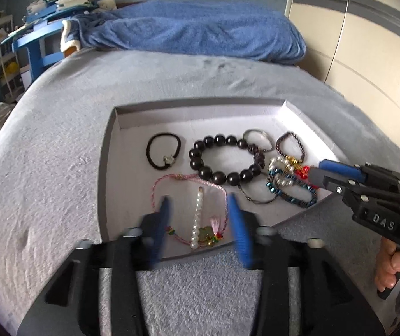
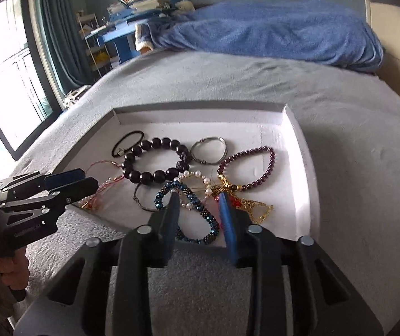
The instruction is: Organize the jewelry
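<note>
Grey bedding (image 1: 60, 128) carries your white tray (image 1: 200, 112), which holds all the jewelry: black hair tie (image 1: 163, 151), dark bead bracelet (image 1: 226, 160), purple beads (image 2: 249, 168), blue beaded band (image 2: 197, 215) and pearl strand (image 1: 197, 218). Your left claw (image 1: 200, 212) is released astride the pearls; your right claw (image 2: 197, 212) is released over the band.

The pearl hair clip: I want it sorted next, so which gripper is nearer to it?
Left. The left gripper straddles the pearl hair clip, fingers open; the right gripper hovers over the blue beaded bracelet across the tray.
</note>
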A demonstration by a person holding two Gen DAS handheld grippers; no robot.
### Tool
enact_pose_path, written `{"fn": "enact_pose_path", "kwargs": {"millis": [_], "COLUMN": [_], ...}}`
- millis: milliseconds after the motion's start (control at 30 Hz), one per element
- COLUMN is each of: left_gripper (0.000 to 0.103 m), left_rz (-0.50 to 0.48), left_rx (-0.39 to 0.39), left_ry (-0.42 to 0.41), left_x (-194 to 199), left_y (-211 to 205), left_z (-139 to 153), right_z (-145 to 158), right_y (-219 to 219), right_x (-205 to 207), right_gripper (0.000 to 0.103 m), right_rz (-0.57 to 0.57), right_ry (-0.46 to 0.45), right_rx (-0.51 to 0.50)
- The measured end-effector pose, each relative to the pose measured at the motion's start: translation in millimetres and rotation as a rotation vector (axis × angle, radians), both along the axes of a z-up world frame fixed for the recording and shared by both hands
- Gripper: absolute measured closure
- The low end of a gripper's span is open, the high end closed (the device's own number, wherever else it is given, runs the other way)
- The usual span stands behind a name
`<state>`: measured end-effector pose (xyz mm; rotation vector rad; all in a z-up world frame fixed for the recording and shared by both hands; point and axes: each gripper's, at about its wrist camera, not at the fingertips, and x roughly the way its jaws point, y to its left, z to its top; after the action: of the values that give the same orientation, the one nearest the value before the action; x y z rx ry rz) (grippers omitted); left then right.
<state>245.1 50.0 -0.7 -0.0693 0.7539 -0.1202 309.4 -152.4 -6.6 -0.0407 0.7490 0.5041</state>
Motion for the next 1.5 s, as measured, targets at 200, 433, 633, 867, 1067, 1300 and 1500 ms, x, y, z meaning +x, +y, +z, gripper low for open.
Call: {"fn": "enact_pose_path", "kwargs": {"millis": [200,433,633,867,1067,1300,1500], "left_gripper": [0.013,0.007,0.005,0.005,0.005,0.005,0.005], "left_rz": [0.052,0.093,0.126,0.161,0.18,0.18,0.206], "left_rx": [0.006,0.007,0.016,0.026,0.035,0.044,0.045], "left_ry": [-0.103,-0.15,-0.201,-0.248,-0.267,-0.256,-0.271], "left_x": [-21,-48,-76,-99,-108,-108,-112], "left_y": [-2,-8,-10,-11,-12,-14,-12], "left_z": [9,13,14,15,17,16,17], "right_z": [6,7,4,5,7,8,10], "right_y": [-11,-22,-33,-47,-44,-48,-53], "right_x": [-30,-58,-78,-95,-103,-105,-112], "right_gripper": [0.052,0.027,0.012,0.006,0.006,0.006,0.006], "right_rz": [-0.011,-0.021,-0.05,-0.096,-0.088,-0.099,-0.108], "right_ry": [-0.09,-0.137,-0.17,-0.2,-0.239,-0.238,-0.248], "right_rx": [-0.011,-0.021,-0.012,0.018,0.006,0.017,0.043]}}
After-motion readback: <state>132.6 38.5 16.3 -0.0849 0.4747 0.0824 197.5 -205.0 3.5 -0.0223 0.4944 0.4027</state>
